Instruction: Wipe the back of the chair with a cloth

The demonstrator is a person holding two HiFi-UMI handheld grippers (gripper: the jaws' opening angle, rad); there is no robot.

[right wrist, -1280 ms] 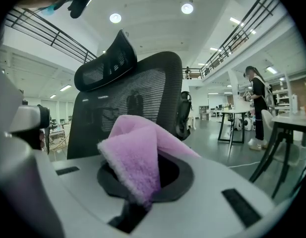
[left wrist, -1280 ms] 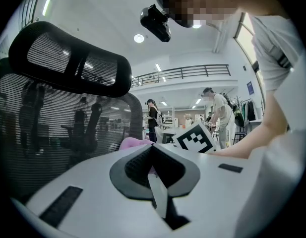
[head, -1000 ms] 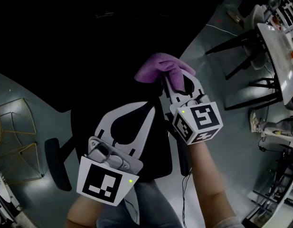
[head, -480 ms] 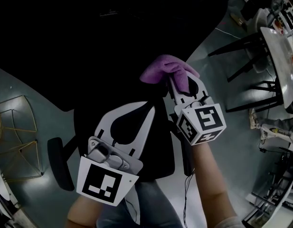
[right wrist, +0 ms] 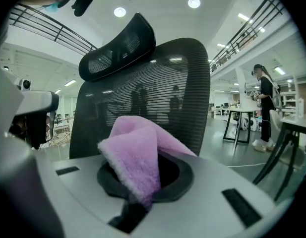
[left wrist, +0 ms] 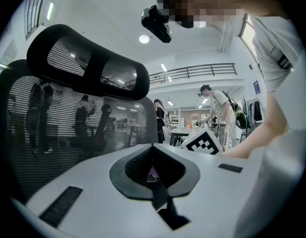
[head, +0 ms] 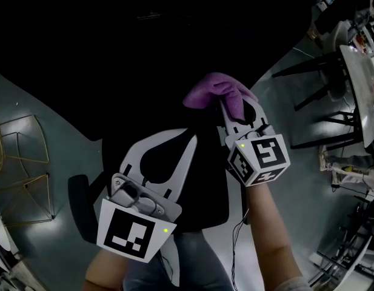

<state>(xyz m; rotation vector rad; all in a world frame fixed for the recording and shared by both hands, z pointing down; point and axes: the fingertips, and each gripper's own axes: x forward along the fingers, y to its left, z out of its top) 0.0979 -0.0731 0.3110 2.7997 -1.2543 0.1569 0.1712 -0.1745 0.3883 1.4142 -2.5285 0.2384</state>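
- Right gripper view: the right gripper [right wrist: 139,202] was clamped on a folded edge of the purple cloth [right wrist: 135,157], which stood up close in front of the mesh chair back [right wrist: 162,98]; contact could not be told.
- The left gripper [left wrist: 153,177] had its jaws together, holding nothing.
- The cloth was judged light, soft and floppy; a bunched fold seemed the best hold, leaving a loose flap to meet the mesh.

Head view: the chair [head: 199,180] is sitting in near-black shadow, its outline untraceable. The cloth's [head: 214,86] lower end is hiding between the right gripper's [head: 230,109] fingers [head: 252,113]. Left gripper view: the chair back [left wrist: 53,133] is running off the left edge.
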